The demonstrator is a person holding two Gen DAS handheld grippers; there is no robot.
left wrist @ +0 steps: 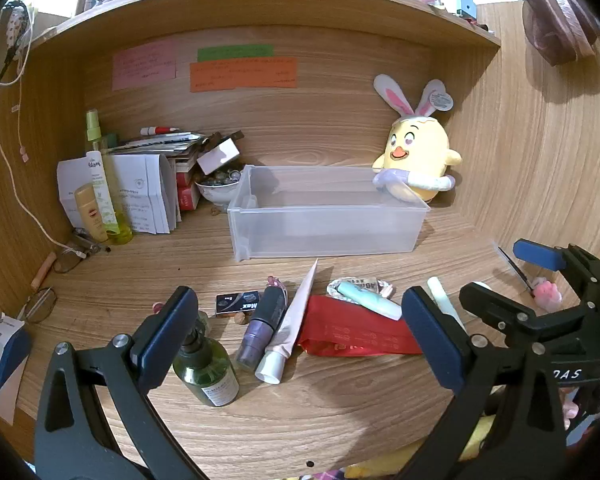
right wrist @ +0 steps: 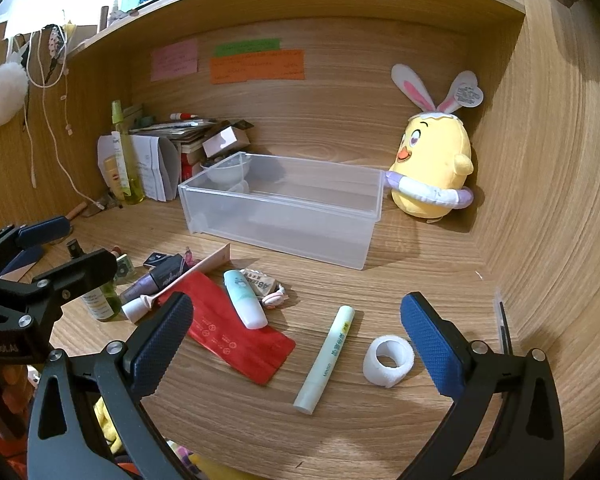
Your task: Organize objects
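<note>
A clear, empty plastic bin [left wrist: 324, 236] [right wrist: 276, 220] stands mid-desk. In front of it lie a green bottle [left wrist: 210, 372], a purple tube [left wrist: 260, 328], a pink tube [left wrist: 292, 324], a red packet [left wrist: 356, 334] [right wrist: 236, 336], a mint bottle [left wrist: 370, 300] [right wrist: 246, 300], a pale green stick [right wrist: 330, 356] and a white tape roll [right wrist: 388, 356]. My left gripper [left wrist: 300, 312] hovers open over the tubes, its left finger above the green bottle. My right gripper [right wrist: 296, 308] is open above the stick and the tape roll. Neither gripper holds anything.
A yellow plush chick [left wrist: 416, 160] [right wrist: 432, 168] sits at the bin's back right corner. Papers, bottles [left wrist: 108, 200] and a bowl [left wrist: 216, 190] crowd the back left. Glasses [left wrist: 40, 304] lie at the left and a black pen [right wrist: 504, 328] by the right wall. A cluttered shelf runs overhead.
</note>
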